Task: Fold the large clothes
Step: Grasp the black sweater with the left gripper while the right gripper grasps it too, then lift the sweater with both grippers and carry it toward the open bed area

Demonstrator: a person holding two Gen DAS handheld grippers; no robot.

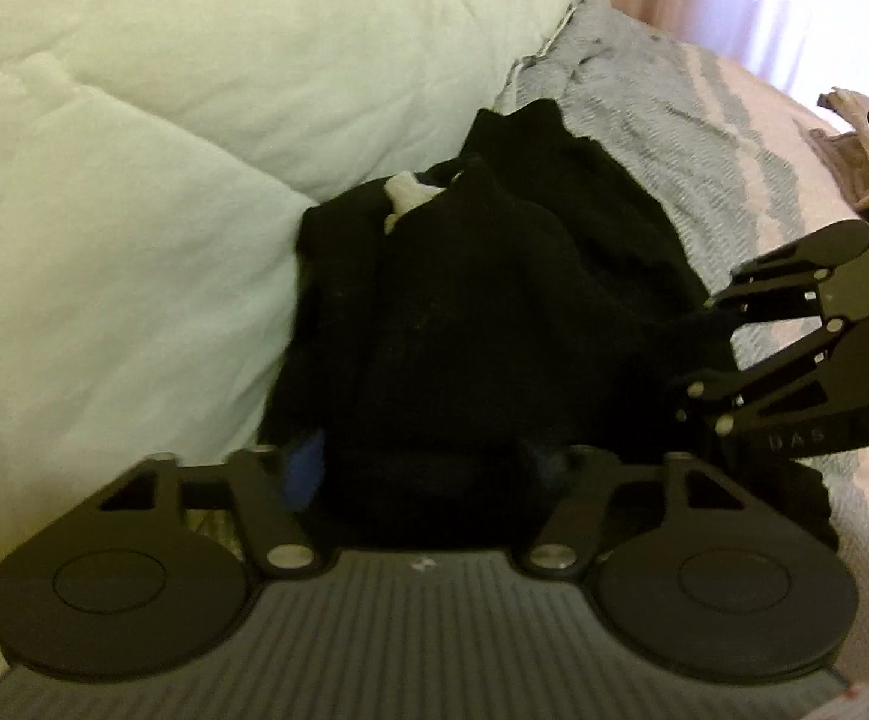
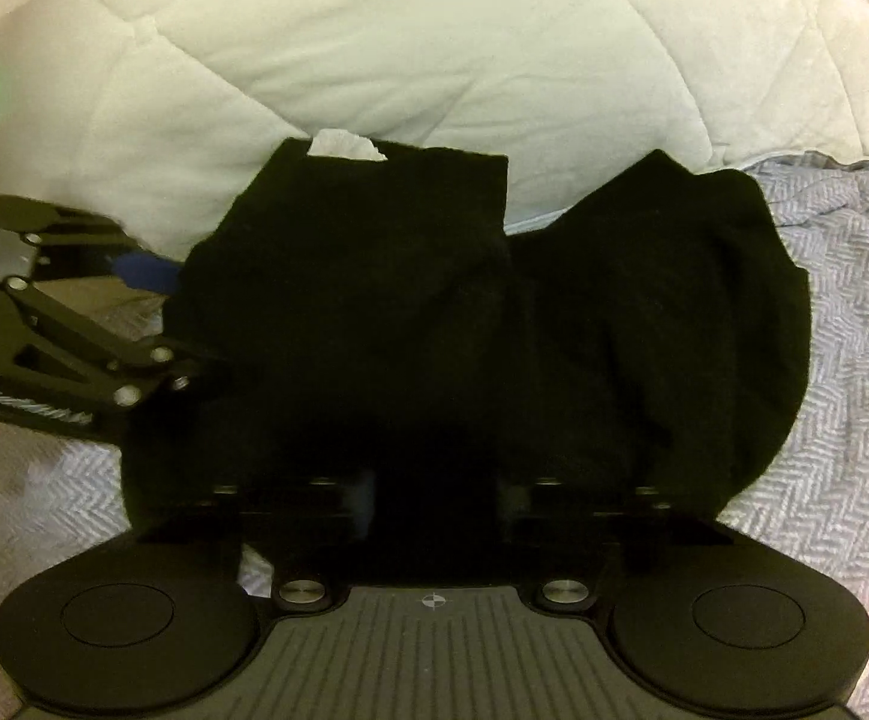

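Note:
A black garment lies bunched in a thick bundle on the bed, with a white label showing at its top. My left gripper has the bundle's near edge between its fingers, and one blue pad peeks out. The right gripper comes in from the right and pinches the bundle's side. In the right wrist view the garment drapes over my right gripper and hides its fingertips. The left gripper grips the bundle's left edge.
A white quilted duvet rises behind and to the left of the garment, also filling the back. A grey herringbone blanket lies under and to the right. Pink sheet and curtain sit far right.

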